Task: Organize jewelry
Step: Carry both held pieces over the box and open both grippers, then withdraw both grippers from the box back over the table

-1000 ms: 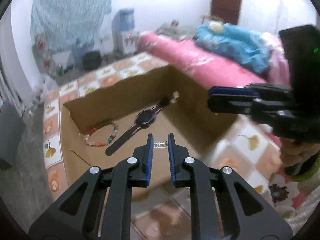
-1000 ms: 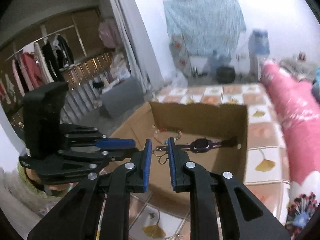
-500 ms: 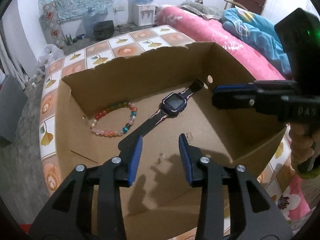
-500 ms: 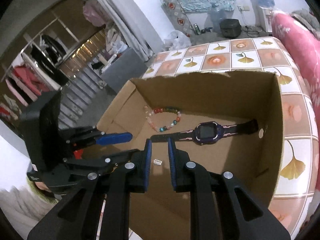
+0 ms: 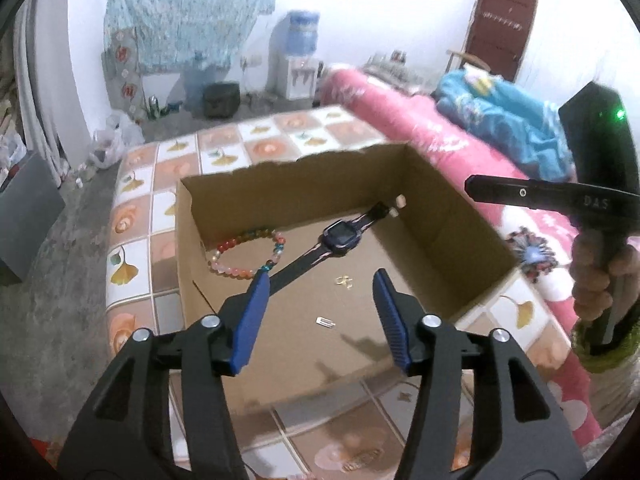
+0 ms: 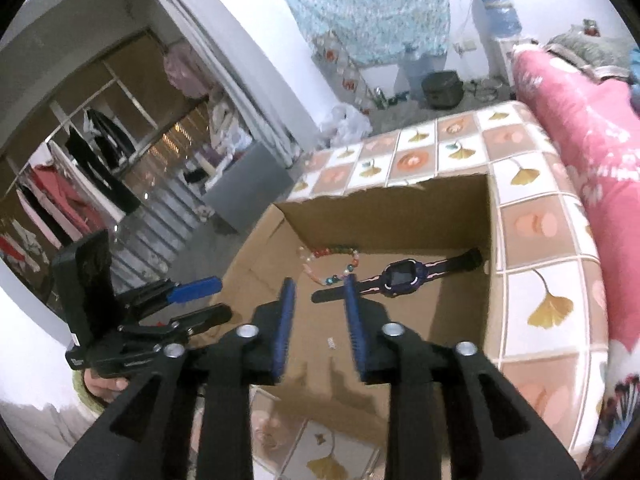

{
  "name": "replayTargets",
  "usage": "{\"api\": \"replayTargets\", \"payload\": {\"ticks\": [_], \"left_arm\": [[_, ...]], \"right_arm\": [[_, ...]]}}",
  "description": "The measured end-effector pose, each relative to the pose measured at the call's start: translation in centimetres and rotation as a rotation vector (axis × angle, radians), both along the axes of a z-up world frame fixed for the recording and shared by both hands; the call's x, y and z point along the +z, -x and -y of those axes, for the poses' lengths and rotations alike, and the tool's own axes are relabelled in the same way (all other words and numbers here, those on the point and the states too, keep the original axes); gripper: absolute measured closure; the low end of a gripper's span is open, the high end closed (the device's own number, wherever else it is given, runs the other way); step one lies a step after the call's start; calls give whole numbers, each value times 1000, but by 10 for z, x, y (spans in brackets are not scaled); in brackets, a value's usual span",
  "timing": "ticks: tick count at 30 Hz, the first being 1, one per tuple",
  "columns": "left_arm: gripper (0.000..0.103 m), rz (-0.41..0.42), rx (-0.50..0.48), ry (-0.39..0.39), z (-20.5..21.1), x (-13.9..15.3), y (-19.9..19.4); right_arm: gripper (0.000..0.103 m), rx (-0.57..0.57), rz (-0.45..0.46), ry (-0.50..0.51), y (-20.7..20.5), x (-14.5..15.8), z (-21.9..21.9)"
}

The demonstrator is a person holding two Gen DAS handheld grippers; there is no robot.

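An open cardboard box [image 5: 448, 216] [image 6: 490, 280] sits on a tiled table. Inside lie a colourful bead bracelet [image 5: 248, 252] [image 6: 332, 264], a dark purple watch [image 5: 340, 236] [image 6: 400, 276], a small gold earring [image 5: 344, 281] and a small silver clasp [image 5: 325, 322] [image 6: 331, 342]. My left gripper [image 5: 320, 294] is open and empty above the box's near side. My right gripper [image 6: 318, 298] is open and empty over the box floor. It also shows at the right of the left wrist view [image 5: 520, 192]. The left gripper shows at the left of the right wrist view [image 6: 200, 300].
The tiled table [image 5: 136, 216] [image 6: 540, 300] carries the box. A pink bed [image 5: 420, 128] [image 6: 580, 112] runs along the right. A grey box [image 6: 248, 188] stands on the floor to the left. A water dispenser [image 5: 298, 60] stands at the back wall.
Both grippers were shut on small jewelry pieces, then opened. The earring and the clasp now lie on the box floor. Both grippers have pulled up and back from the box.
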State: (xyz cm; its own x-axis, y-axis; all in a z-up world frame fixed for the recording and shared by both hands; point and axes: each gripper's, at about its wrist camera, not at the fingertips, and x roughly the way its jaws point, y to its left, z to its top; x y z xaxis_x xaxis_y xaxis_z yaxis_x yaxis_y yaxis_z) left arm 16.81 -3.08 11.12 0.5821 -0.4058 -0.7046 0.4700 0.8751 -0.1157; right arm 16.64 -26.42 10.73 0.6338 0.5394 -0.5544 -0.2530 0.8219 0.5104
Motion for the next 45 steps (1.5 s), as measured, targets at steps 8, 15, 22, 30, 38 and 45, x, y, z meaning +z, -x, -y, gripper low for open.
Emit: {"api": "replayTargets", "payload": {"ticks": [8, 15, 22, 30, 38, 45], "left_arm": [[37, 113, -35, 78, -16, 5, 86], [36, 93, -50, 95, -16, -33, 132], [36, 17, -69, 42, 1, -86, 139], [44, 54, -200, -83, 39, -108, 121], [64, 2, -296, -153, 64, -123, 102], [77, -42, -313, -187, 71, -137, 93]], "right_arm": [[73, -47, 100, -24, 92, 10, 5], [73, -60, 73, 31, 146, -30, -18], [73, -64, -28, 76, 164, -93, -42], [73, -47, -63, 83, 163, -121, -40], [73, 2, -32, 24, 161, -129, -30], [73, 17, -19, -3, 159, -130, -22]]}}
